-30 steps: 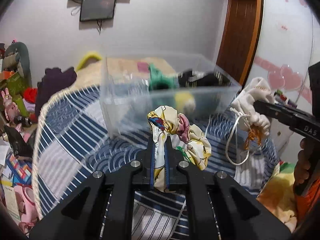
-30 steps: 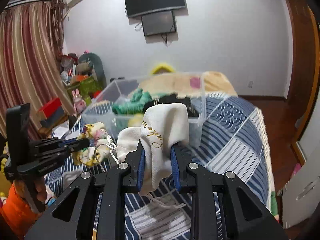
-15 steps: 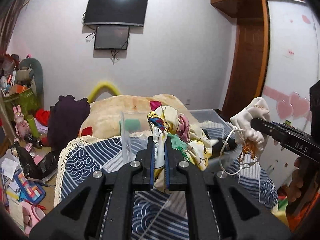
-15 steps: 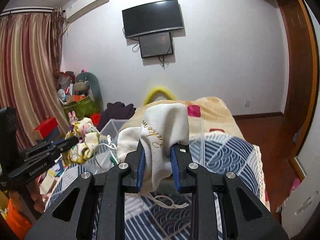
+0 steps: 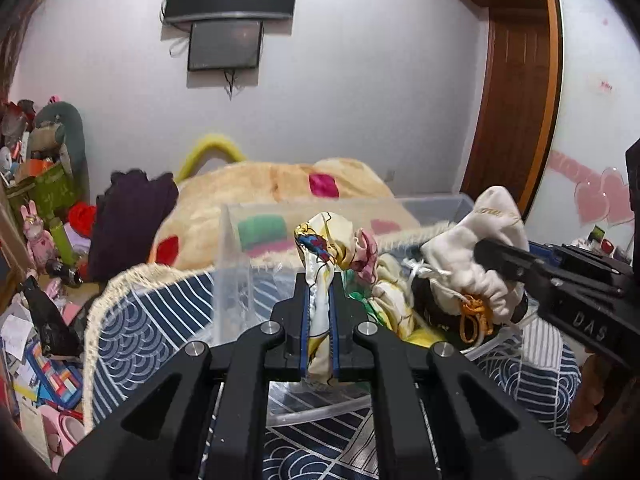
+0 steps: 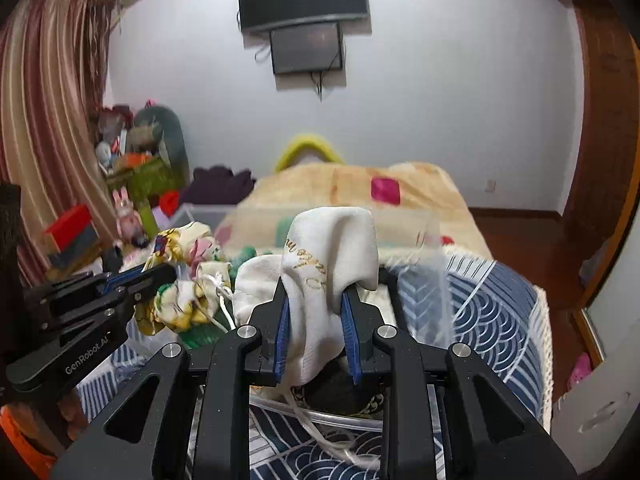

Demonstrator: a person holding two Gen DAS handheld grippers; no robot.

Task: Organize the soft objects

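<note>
Left tongs clamped on floral cloth; right tongs clamped on white pouch. Both items held aloft over clear bin, side by side, near touching. Bin sits on bed, mid quilt, toward far edge. Bin holds green and dark soft items, partly hidden. Judgement: partway done; some items binned, two in hand not yet released. Left: lower, open tongs, drop both. Pouch cord dangles; snag risk.

A bed wears a navy patterned cover. A clear plastic bin sits on it. A tan blanket lies behind the bin.
</note>
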